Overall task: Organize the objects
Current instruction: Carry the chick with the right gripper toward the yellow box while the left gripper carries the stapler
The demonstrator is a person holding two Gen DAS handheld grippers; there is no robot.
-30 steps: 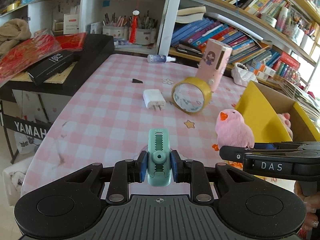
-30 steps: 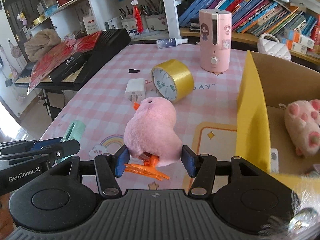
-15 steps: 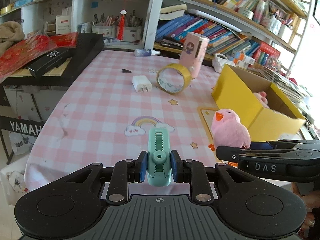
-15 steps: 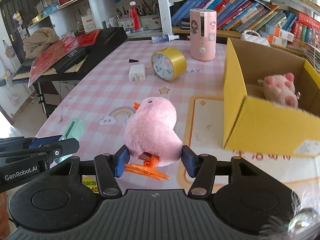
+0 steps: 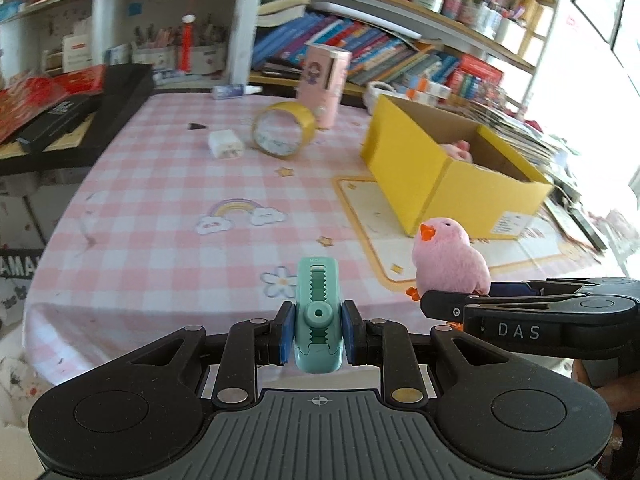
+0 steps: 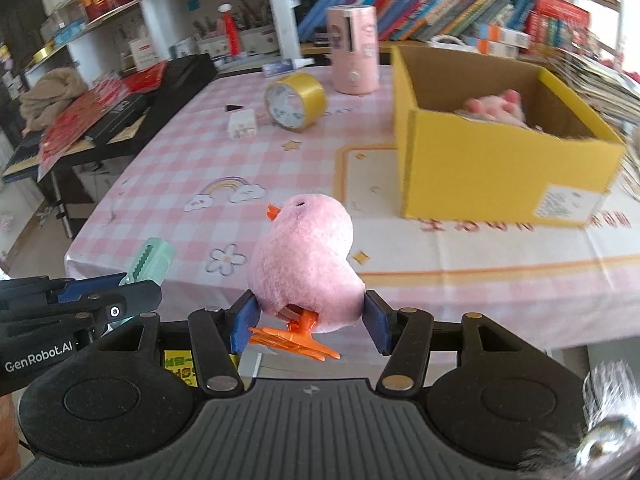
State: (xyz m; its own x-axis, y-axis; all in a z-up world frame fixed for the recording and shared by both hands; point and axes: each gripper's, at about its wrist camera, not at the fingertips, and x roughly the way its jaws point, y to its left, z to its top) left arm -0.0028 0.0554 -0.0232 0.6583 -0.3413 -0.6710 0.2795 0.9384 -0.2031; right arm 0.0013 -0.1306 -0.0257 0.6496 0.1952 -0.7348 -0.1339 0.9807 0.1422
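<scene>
Over the near edge of the table [image 5: 132, 216], I hold both grippers side by side. My left gripper [image 5: 318, 334] is closed tight on a mint-green clip [image 5: 318, 312], which stands upright between the blue pads. My right gripper [image 6: 308, 320] is partly closed on a pink chick toy [image 6: 306, 264], pads pressing its lower body, orange feet [image 6: 296, 336] hanging below. The checked cloth ahead of both grippers lies bare up to the rainbow print [image 6: 228, 192]. To the right stands an open yellow box [image 6: 492, 176], near wall upright, with a pink plush toy [image 6: 496, 108] inside. Farther back sit a tape roll [image 6: 296, 102], a white charger [image 6: 243, 123] just left of it, and a pink cylinder [image 6: 354, 50]. A black keyboard [image 5: 100, 120] lines the table's left edge; bookshelves [image 5: 400, 52] close off the far side.
</scene>
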